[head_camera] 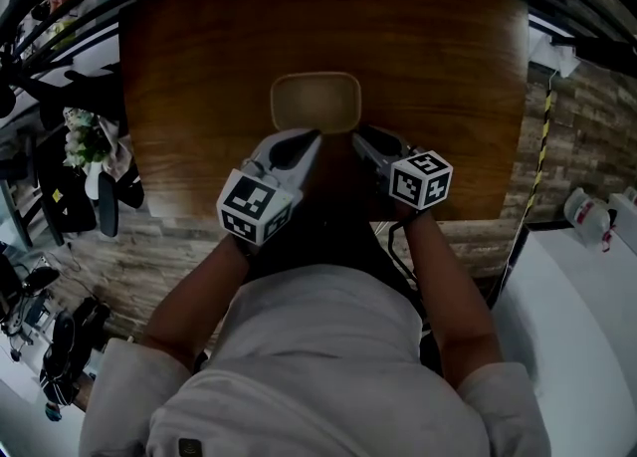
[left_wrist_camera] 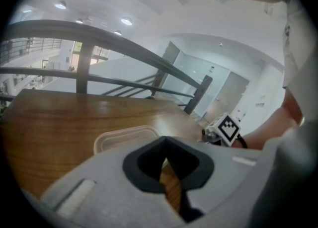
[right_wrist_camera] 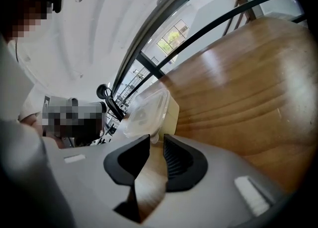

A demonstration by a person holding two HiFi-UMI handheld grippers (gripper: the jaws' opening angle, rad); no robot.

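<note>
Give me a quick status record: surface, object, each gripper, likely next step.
surface: wooden table
object: translucent container, mid-table, with its lid on
left gripper: jaws shut with nothing between them, just short of the container's near edge
right gripper: jaws a narrow gap apart, with the lid's near corner at their tips; can't confirm a grip
likely next: probably working the lid off from that corner

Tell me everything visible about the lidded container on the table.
The container is a shallow rounded rectangle, cream plastic by its look, with a translucent lid closed on it. It rests flat on the wooden table. The left gripper and the right gripper reach its near edge; contact is unclear.
</note>
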